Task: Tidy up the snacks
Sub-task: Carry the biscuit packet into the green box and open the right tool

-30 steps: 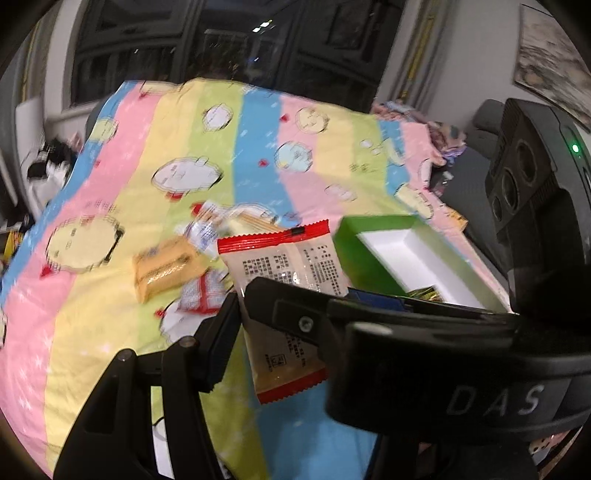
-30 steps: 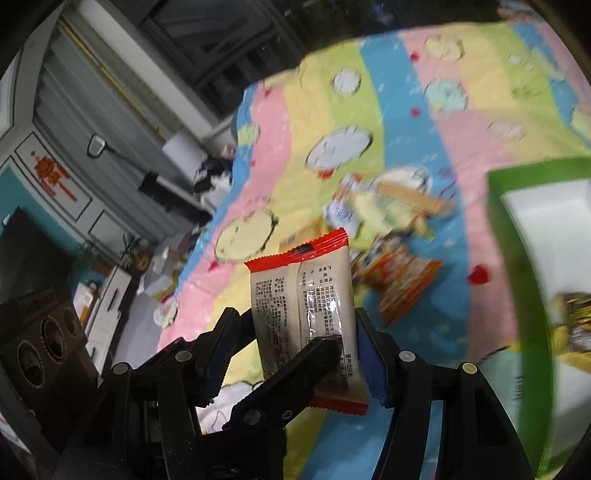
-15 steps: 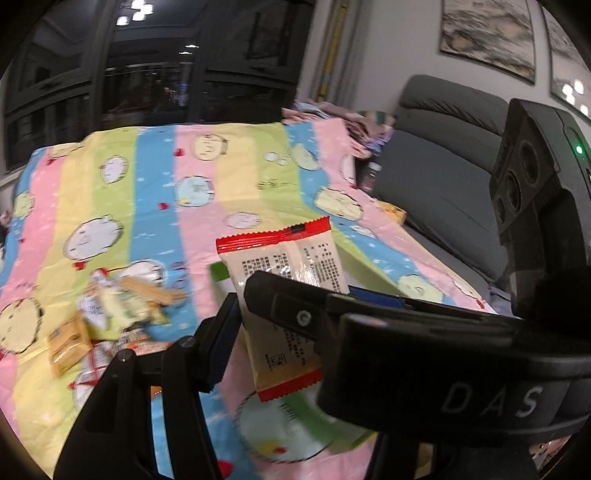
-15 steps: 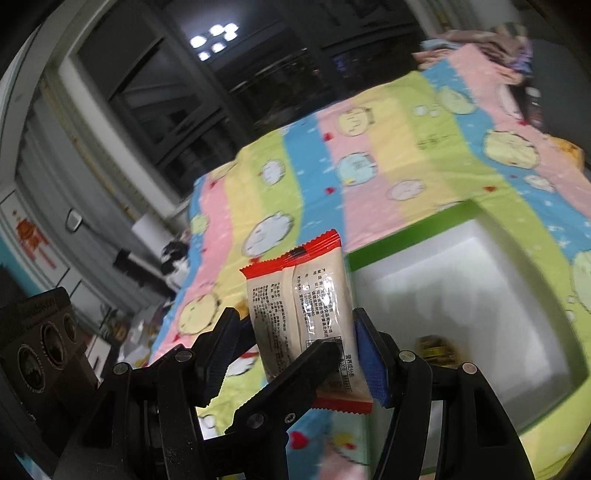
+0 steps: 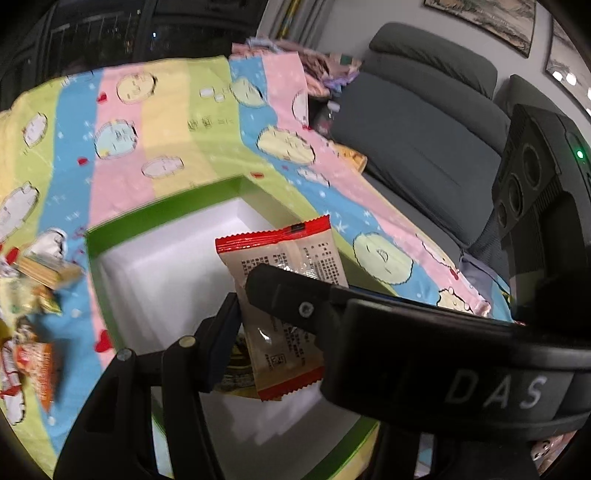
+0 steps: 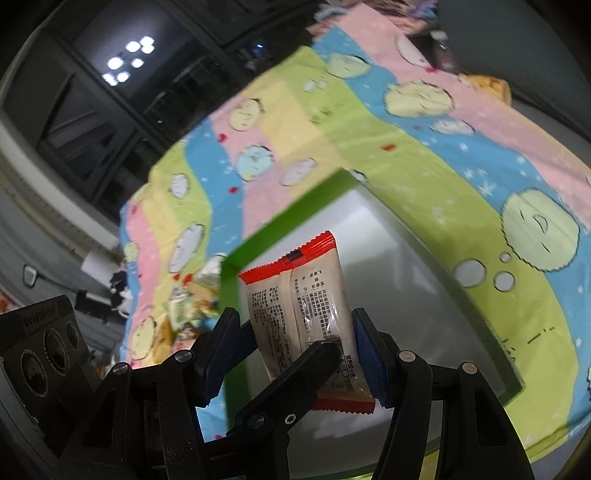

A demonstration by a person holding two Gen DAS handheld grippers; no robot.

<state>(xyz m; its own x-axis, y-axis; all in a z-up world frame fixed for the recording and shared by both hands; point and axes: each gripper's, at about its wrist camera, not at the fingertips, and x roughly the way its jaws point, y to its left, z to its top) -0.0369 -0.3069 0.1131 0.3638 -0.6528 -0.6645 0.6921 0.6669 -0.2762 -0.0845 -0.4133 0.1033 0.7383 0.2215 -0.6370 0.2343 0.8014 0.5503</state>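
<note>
Snack packet (image 6: 306, 314): beige with red crimped ends, upright, pinched by both claws at once. Right claw (image 6: 299, 343) grips its sides between blue pads; left claw (image 5: 258, 317) presses across its face, narrow.

Change from a second ago: the packet then hung over the loose snack pile (image 5: 33, 295) on the cloth; it now hangs over the green-rimmed white box (image 5: 162, 210), the pile off to the left. Grip unchanged.

Box contents: one dark-and-yellow wrapper (image 5: 236, 365) at the near end, partly hidden.

Surface: striped pastel cloth (image 5: 166, 122) with cartoon blobs; what lies beneath it cannot be told.

Room: grey sofa (image 5: 424, 122) to the right, framed pictures (image 5: 484, 16) on the wall, dark windows (image 6: 122, 92) reflecting ceiling lights.
</note>
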